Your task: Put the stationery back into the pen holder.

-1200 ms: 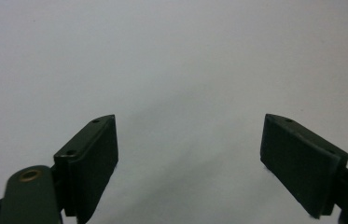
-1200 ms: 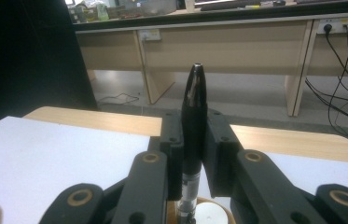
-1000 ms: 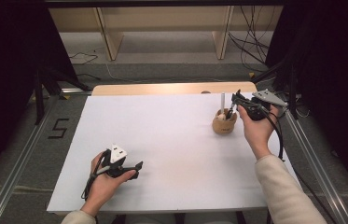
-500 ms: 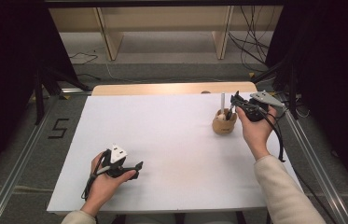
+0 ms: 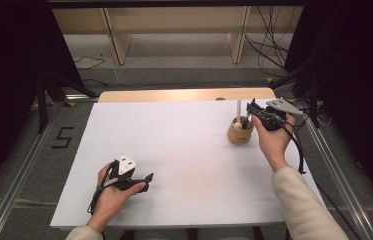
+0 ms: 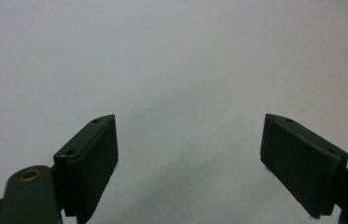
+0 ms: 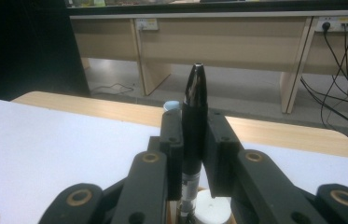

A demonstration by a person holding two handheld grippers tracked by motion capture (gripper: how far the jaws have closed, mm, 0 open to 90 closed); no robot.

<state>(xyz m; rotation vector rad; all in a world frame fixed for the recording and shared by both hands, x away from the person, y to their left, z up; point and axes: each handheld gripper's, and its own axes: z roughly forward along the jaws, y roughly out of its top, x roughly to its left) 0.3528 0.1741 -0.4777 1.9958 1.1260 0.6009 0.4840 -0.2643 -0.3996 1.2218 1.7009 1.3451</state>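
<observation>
A small round wooden holder (image 5: 239,134) stands on the white table top (image 5: 184,150) at the right. A white stick (image 5: 238,107) rises from it. My right gripper (image 5: 249,114) hangs just over the holder and is shut on a black pen (image 7: 194,116), which stands upright between its jaws with its lower end over the holder's mouth. In the right gripper view a white cap (image 7: 213,210) lies in the holder below. My left gripper (image 5: 144,181) rests low near the table's front left, open, with bare table between its fingers (image 6: 92,158).
A strip of bare wood (image 5: 184,95) edges the far side of the table. Metal rails (image 5: 19,170) run along both sides. Beyond the table stand wooden desk legs (image 5: 119,40) and loose cables (image 5: 269,50) on the floor.
</observation>
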